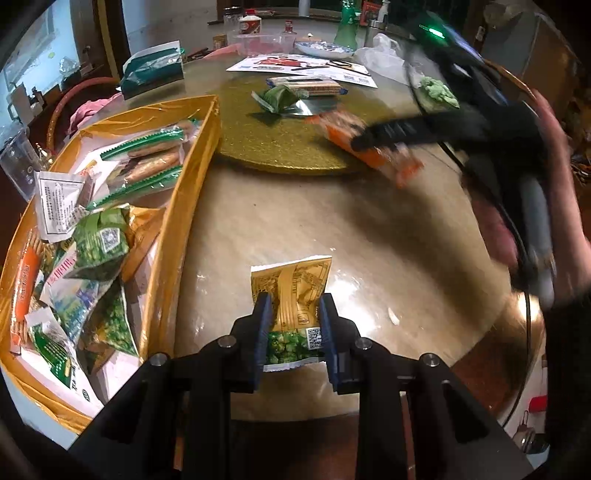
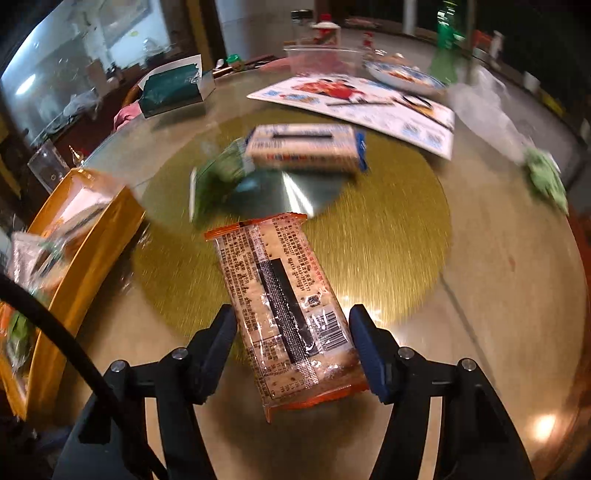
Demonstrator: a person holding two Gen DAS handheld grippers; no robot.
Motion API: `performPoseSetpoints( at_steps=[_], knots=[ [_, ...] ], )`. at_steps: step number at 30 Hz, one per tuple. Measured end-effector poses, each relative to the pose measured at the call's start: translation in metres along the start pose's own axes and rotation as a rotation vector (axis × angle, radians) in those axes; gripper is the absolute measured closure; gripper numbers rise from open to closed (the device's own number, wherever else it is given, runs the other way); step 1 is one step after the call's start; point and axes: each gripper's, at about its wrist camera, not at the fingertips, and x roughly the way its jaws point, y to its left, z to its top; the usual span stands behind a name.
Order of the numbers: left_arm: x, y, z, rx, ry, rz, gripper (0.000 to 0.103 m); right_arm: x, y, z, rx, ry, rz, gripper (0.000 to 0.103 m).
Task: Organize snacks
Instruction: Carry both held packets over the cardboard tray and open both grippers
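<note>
– Snacks at far left?
– Piled in the gold box point(image 1: 192, 177) on the desk point(image 1: 277, 229).
– Left tongs point(image 1: 295, 325)?
– Pinching a gold-green packet point(image 1: 291, 295) above the desk, beside the box.
– Right tongs point(image 2: 293, 343)?
– Clamped on an orange cracker pack point(image 2: 284, 306), over the gold mat point(image 2: 388, 229).

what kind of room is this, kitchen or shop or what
Most likely a home dining room. A big round table carries a gold turntable at its centre, as family dining tables do, and its far side is cluttered with a patterned plate, jars and a green bottle, not shop stock.
</note>
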Motion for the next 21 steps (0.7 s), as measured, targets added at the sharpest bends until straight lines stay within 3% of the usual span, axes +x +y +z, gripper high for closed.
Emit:
performPoseSetpoints(
  at_steps=[6,9,16,21],
  knots=[
    [-0.006,-0.008,-0.01,0.034,0.006,-0.064,0.074,-0.048,0.014,-0.086,0.064,-0.062,-0.012,0.04],
    [-0.008,-0.016,-0.013,0.06,0.013,-0.051,0.074,-0.066,0.013,-0.113,0.115,-0.071,0.0,0.04],
    [-0.004,-0.024,-0.015,0.08,0.028,0.011,0.069,-0.074,0.018,-0.127,0.074,-0.084,-0.016,0.039],
    [-0.007,-0.026,-0.016,0.09,0.018,0.038,0.075,-0.07,0.02,-0.133,0.05,-0.099,-0.03,0.039]
  ],
)
